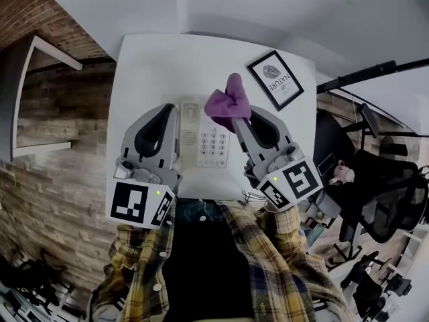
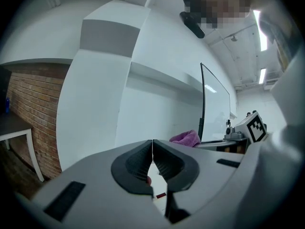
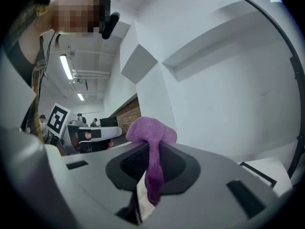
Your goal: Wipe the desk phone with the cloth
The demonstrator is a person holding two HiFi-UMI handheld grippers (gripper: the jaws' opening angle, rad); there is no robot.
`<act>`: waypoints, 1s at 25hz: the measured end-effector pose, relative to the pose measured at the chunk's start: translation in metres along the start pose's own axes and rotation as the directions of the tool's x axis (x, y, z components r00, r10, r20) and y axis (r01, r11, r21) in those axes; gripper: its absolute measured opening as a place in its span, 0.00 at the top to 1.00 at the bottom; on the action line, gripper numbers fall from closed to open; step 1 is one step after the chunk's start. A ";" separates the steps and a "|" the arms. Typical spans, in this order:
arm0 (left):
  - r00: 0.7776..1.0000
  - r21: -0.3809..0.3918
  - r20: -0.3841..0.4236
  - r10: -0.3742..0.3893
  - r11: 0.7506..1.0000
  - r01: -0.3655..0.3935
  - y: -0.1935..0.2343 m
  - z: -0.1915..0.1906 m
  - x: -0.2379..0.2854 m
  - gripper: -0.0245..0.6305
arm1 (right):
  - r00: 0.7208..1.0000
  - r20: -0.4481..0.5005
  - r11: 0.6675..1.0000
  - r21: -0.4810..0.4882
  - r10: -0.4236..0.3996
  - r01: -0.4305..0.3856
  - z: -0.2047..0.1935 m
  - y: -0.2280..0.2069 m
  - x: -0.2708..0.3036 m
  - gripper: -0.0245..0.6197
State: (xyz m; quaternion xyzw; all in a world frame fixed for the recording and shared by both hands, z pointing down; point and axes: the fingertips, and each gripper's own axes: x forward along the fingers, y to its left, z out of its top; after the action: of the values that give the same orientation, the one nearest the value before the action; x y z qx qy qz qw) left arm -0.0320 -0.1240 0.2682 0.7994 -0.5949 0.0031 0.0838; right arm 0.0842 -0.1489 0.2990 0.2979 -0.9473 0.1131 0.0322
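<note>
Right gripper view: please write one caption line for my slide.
The right gripper holds the purple cloth pinched between its closed fingers.

Open across the counter (image 1: 147,66) left of and behind the phone (image 1: 211,139), blocked at right rear by a frame (image 1: 275,79).

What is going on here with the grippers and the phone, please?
A person holds a gripper in each hand over a white table. The right gripper is clamped on a purple cloth above the far end of the desk phone. The left gripper is shut and empty at the phone's left side. Whether the cloth touches the phone is unclear.
</note>
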 end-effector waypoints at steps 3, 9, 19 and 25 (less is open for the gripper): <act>1.000 -0.004 0.009 -0.007 1.000 0.007 0.005 0.001 -0.004 0.94 | 1.000 0.000 1.000 -0.005 -0.012 0.012 -0.002 0.004 0.002 0.87; 1.000 -0.008 0.015 -0.017 1.000 0.017 0.012 0.001 -0.005 0.94 | 0.999 -0.004 0.999 -0.006 -0.038 0.038 -0.005 0.004 0.005 0.87; 1.000 -0.028 0.005 -0.016 0.999 0.016 0.023 -0.007 -0.009 0.94 | 0.997 -0.079 1.000 -0.011 -0.019 0.018 -0.034 0.002 0.035 0.87; 1.000 -0.042 0.001 -0.008 0.999 0.008 0.030 -0.013 -0.012 0.94 | 0.991 -0.135 1.000 0.001 -0.008 0.008 -0.060 0.000 0.063 0.87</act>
State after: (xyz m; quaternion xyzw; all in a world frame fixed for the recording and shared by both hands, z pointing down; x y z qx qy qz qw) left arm -0.0629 -0.1196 0.2836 0.7998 -0.5917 -0.0101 0.1001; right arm 0.0316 -0.1699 0.3652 0.2933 -0.9418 0.1335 0.0963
